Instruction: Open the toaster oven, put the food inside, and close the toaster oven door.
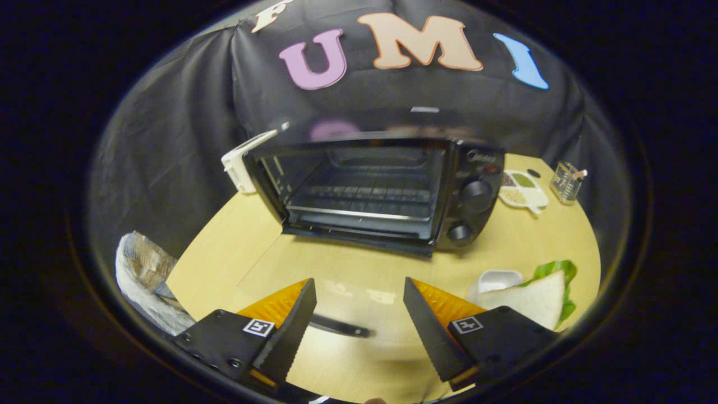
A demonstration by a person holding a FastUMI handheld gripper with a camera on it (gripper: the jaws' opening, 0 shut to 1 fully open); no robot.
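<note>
The black toaster oven [387, 185] stands on the pale wooden table [235, 235] with its cavity and wire rack exposed. Its glass door [359, 269] is swung down flat toward me, and the door's dark handle [339, 326] lies between my fingers, nearer the left one. My gripper [359, 283] hovers just above the door, open, with neither finger touching anything. A sandwich [538, 300] of white bread and green lettuce rests on a white dish [496, 280] just right of my right finger.
A white sectioned dish [524, 191] with seasonings and a small glass holder [566, 182] sit right of the oven. A white object [244, 163] leans by the oven's left side. A crumpled grey bundle [143, 269] lies off the table's left edge.
</note>
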